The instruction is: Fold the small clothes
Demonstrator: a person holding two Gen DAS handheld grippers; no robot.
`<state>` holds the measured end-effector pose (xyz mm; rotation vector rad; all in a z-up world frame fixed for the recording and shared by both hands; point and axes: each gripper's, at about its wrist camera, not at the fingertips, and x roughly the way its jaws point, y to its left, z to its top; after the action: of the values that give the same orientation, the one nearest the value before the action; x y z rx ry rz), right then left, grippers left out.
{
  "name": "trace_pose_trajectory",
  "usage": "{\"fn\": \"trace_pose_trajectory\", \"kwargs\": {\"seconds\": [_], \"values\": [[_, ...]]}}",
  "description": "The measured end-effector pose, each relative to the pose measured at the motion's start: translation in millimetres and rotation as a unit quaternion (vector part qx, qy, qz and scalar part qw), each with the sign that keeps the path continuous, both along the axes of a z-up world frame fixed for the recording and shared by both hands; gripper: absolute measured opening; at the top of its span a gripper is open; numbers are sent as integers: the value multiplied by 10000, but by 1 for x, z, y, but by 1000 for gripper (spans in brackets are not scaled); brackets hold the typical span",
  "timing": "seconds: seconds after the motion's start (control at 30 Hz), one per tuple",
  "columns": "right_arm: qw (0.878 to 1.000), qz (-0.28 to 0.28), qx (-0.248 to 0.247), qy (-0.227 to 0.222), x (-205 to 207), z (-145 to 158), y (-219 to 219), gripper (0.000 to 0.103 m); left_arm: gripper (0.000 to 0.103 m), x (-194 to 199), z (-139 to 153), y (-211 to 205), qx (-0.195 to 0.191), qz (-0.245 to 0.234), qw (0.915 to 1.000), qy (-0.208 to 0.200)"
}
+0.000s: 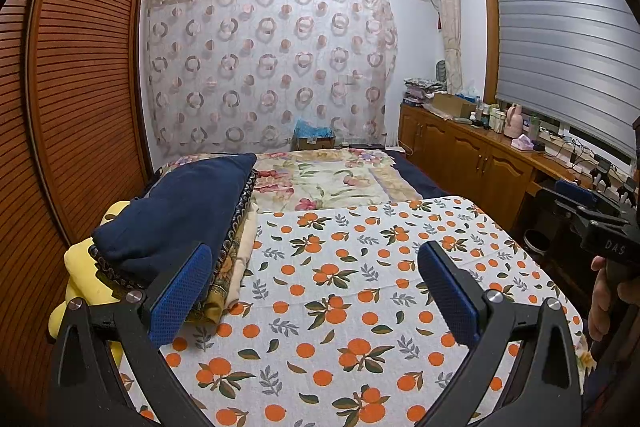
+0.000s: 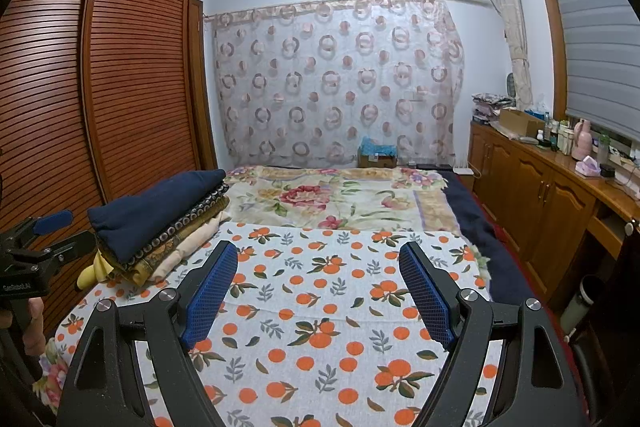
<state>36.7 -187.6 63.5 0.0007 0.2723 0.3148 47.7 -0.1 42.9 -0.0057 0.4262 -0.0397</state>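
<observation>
A bed fills the middle of a bedroom, and over its near end lies a white cloth printed with oranges and leaves (image 1: 360, 287), spread flat. This cloth is the landmark for everything else. At its left edge sits a stack of folded clothes (image 1: 176, 227): a dark navy piece on top, patterned brown and cream pieces beneath, and something yellow at the bottom. Beyond the far edge of the cloth lies a floral blanket (image 1: 328, 179). The left gripper (image 1: 316, 291) hovers above the near part of the cloth, its blue-padded fingers (image 1: 180, 291) spread wide apart with nothing between them; the left one overlaps the near corner of the stack in the picture. The right gripper (image 2: 320, 295) hovers over the cloth as well, its fingers (image 2: 212, 291) also wide apart and empty. A hand (image 1: 608, 291) grips the right gripper's handle just off the cloth's right edge. Left of the cloth stands a slatted wooden wardrobe (image 1: 80, 87); to its right runs a wooden counter (image 1: 500, 155) crowded with bottles and boxes.
</observation>
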Motion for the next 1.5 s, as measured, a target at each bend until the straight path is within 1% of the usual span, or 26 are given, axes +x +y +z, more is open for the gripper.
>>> {"fn": "trace_pose_trajectory", "kwargs": {"seconds": [1.5], "values": [[10000,28,-2,-41,2,-3,-10,84,103,-2,0,1,-15,2,10000,-7]]}}
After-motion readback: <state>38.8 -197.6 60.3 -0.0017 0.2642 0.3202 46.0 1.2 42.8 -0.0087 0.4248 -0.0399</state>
